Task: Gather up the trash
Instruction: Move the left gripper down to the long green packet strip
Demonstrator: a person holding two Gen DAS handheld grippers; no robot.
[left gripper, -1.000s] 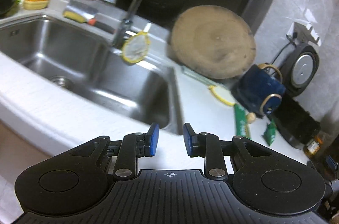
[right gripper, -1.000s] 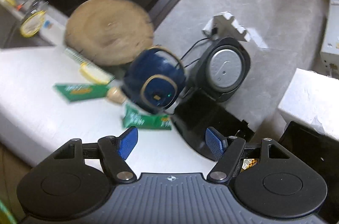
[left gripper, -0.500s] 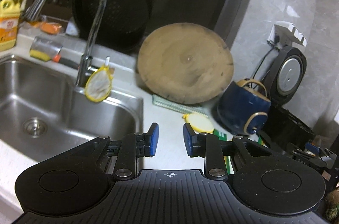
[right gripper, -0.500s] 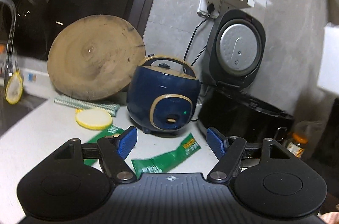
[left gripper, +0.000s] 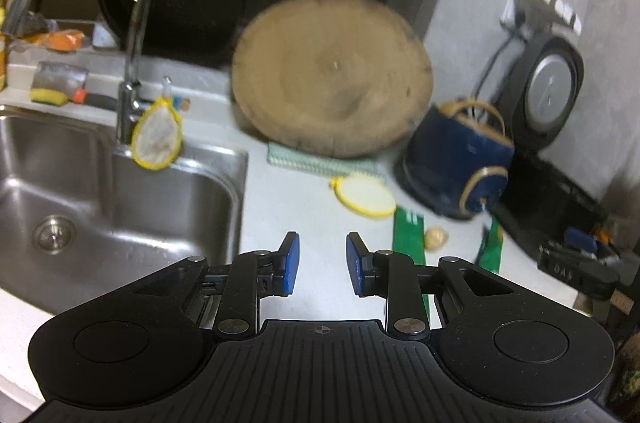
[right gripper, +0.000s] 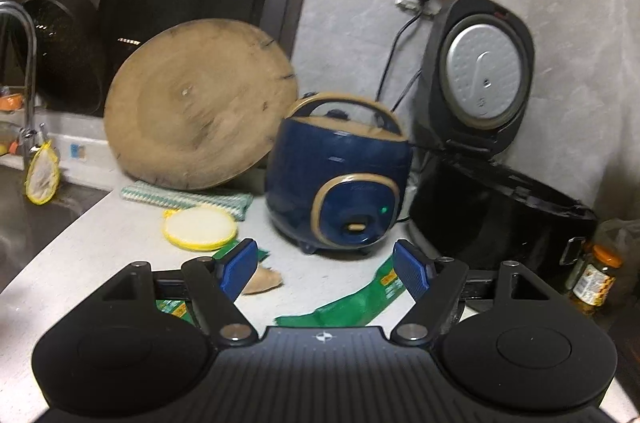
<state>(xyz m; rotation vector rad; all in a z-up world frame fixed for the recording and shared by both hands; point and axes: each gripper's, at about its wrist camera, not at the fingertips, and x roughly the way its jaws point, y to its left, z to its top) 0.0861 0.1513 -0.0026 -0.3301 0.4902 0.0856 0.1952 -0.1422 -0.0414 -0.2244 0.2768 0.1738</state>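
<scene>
Two green wrappers lie on the white counter in front of a small blue cooker [right gripper: 338, 175]. One green wrapper [right gripper: 352, 303] lies just below my right gripper [right gripper: 326, 269], whose jaws are opening with nothing between the pads. The other green wrapper [left gripper: 408, 243] lies right of my left gripper [left gripper: 322, 263], which stands partly open and empty above the counter. A small tan scrap [left gripper: 435, 237] rests between the wrappers, and a second wrapper strip [left gripper: 491, 249] shows further right. In the right wrist view the tan scrap [right gripper: 264, 279] sits by the left finger.
A steel sink [left gripper: 100, 191] with a tall tap [left gripper: 132, 23] fills the left. A round wooden board [left gripper: 332, 79] leans on the wall over a green-striped cloth [right gripper: 188, 197]. A yellow round pad [left gripper: 366, 197], an open black rice cooker [right gripper: 488, 183] and a jar [right gripper: 596, 279] stand nearby.
Both views have swung right and levelled, from the sink toward the wrappers and cookers. The right gripper's jaws stand a little wider. The left jaws keep the same gap.
</scene>
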